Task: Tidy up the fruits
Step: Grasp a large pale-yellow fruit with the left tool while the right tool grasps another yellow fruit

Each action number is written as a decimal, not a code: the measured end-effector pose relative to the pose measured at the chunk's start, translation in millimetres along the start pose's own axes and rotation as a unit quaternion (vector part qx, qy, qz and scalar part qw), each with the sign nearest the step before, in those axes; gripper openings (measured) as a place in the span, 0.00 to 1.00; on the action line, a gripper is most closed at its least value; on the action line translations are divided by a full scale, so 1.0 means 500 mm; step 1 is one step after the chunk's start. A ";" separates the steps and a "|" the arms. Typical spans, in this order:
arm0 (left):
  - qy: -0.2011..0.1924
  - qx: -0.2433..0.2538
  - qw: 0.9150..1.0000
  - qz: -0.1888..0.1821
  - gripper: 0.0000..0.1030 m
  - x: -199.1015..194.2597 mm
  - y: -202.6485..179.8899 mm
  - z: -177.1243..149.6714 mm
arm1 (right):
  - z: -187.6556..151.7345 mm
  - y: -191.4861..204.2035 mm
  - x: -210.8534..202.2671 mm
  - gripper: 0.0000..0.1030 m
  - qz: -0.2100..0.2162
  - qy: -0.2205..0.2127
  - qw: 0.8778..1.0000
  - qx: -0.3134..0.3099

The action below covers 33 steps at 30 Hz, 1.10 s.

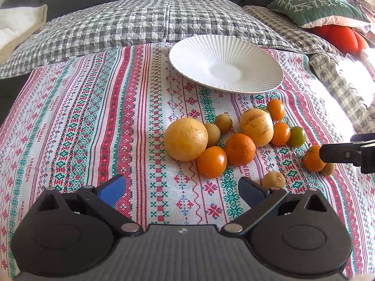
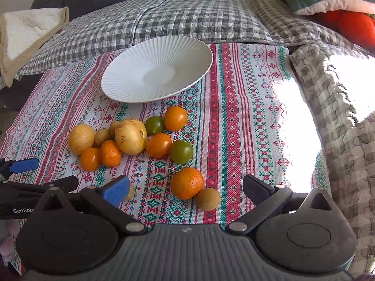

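A white ribbed plate (image 1: 225, 53) (image 2: 131, 86) lies with nothing on it at the far side of the patterned cloth. In front of it sits a cluster of fruit: two big yellow round fruits (image 1: 185, 139) (image 2: 130, 136), orange tomatoes (image 1: 212, 162), a mandarin (image 1: 240, 149), a green tomato (image 2: 181, 151) and small tan fruits. A second mandarin (image 2: 186, 182) with a tan fruit (image 2: 207, 199) beside it lies between the fingers of my right gripper (image 2: 186, 190), which is open. My left gripper (image 1: 182, 190) is open over bare cloth, short of the cluster.
The patterned tablecloth (image 1: 93, 121) covers a low surface in front of a sofa with checked quilted covers (image 1: 140, 21). A green cushion (image 1: 316, 8) and an orange cushion sit at the right. Bright sunlight washes out the cloth's right side (image 2: 293, 128).
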<state>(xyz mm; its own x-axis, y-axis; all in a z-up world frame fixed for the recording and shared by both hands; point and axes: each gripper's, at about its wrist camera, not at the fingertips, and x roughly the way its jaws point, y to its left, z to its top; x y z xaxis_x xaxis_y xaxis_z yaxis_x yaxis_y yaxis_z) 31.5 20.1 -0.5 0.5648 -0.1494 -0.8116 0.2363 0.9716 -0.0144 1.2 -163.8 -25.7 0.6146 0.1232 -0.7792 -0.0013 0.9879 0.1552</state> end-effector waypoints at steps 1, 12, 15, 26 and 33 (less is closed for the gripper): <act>-0.002 0.007 1.000 -0.009 0.96 0.002 0.002 0.006 | 0.007 -0.003 0.001 1.00 0.013 -0.002 1.000 0.002; 0.006 -0.007 0.999 -0.044 0.67 0.047 0.060 0.062 | 0.063 0.002 0.067 0.67 0.154 0.017 0.987 0.052; 0.005 -0.027 0.997 -0.074 0.58 0.057 0.074 0.068 | 0.070 0.013 0.085 0.56 0.165 0.021 0.984 0.059; 0.015 -0.041 0.994 -0.102 0.47 0.096 0.062 0.075 | 0.075 0.045 0.149 0.41 0.125 0.033 0.990 0.052; 0.009 -0.048 0.994 -0.094 0.45 0.097 0.061 0.075 | 0.075 0.056 0.153 0.37 0.106 0.011 0.993 0.040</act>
<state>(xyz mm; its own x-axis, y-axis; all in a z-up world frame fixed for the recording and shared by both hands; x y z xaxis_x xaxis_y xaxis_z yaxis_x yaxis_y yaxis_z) 95.5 35.5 -18.4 0.5029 -0.3271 -0.8000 0.2590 0.9401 -0.2216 77.6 -130.5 -58.1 0.5899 0.3313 -0.7364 -0.0654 0.9286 0.3654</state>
